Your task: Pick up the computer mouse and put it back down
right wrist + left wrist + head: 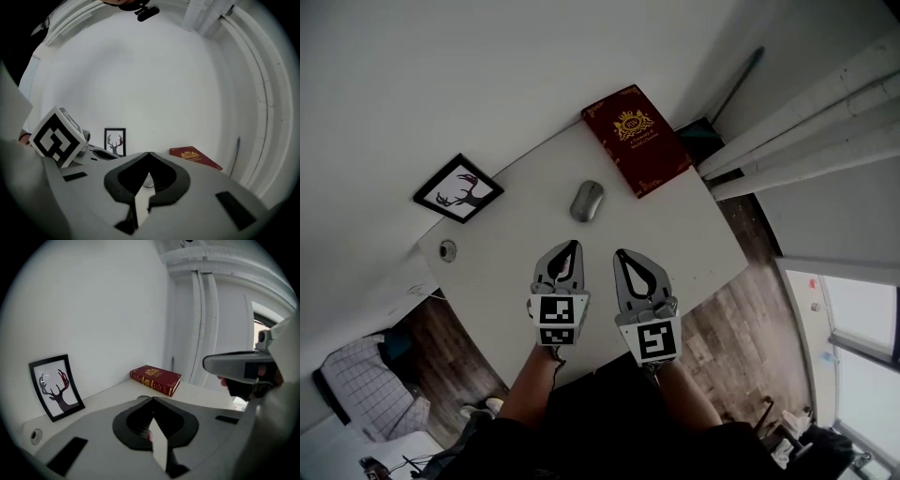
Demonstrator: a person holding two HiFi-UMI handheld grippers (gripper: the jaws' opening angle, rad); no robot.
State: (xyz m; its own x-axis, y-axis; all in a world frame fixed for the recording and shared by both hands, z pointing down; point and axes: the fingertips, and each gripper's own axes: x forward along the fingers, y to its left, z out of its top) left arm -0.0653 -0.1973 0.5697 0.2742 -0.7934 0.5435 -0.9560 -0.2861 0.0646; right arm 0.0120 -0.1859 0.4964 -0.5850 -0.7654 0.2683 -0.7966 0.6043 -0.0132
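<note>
The left tool (570, 246) has its jaws pressed together with nothing between them, and so does the right tool (621, 253). They hang side by side over the near part of the white surface (698, 234), both empty.

In the head view the computer mouse (587, 201) lies flat on the surface just ahead of the tips. It is at about 12 o'clock from the left tool and 11 o'clock from the right, apart from both.

Beyond the computer mouse, at about 1 o'clock, lies a red book (636, 139). A framed picture (458, 187) stands against the wall at about 10 o'clock.

The computer mouse looks like a light, rigid shell with a smooth, rounded top, so it is likely slippery from above. The better hold is probably across its two long sides, low near the base, where the flanks are straightest. Either tool must first spread its jaws. A modest squeeze should be enough, since a hard one could make the mouse slip out.
</note>
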